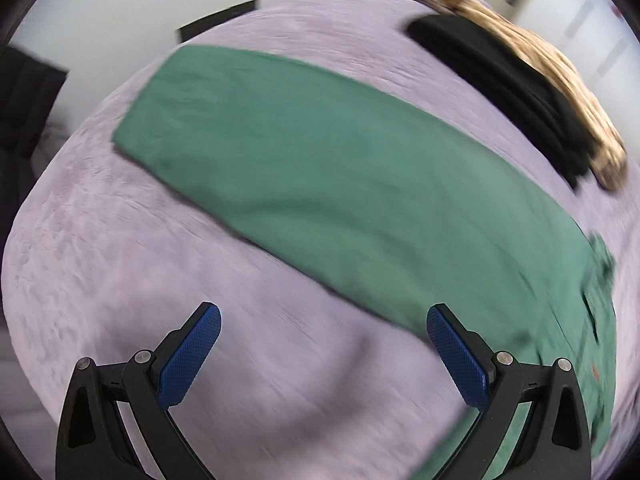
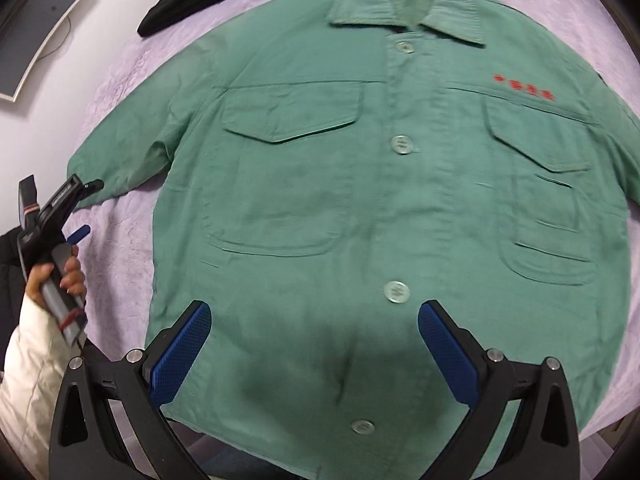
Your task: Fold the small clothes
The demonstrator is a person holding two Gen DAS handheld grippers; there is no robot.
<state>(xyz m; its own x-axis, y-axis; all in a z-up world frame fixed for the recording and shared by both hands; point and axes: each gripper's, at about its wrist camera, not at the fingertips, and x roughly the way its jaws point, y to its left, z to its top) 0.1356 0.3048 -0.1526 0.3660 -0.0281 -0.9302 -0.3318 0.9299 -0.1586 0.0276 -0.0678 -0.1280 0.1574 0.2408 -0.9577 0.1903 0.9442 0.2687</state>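
A green button-up shirt (image 2: 384,184) lies flat, front up, on a lilac bedspread (image 2: 120,240), collar at the far side, red lettering on one chest. In the left wrist view its sleeve (image 1: 320,184) stretches across the cover, blurred. My left gripper (image 1: 323,322) hovers open over the bedspread just beside the sleeve's near edge, holding nothing. It also shows in the right wrist view as the left gripper (image 2: 86,208), held in a hand near the sleeve cuff. My right gripper (image 2: 314,322) hangs open above the shirt's lower front, fingers either side of the button row.
A black garment (image 1: 500,92) and a tan patterned one (image 1: 560,92) lie at the far side of the bed. A dark chair-like shape (image 1: 24,92) stands off the bed's left. A flat screen (image 2: 44,36) leans by the wall. A white sleeve (image 2: 28,360) is at lower left.
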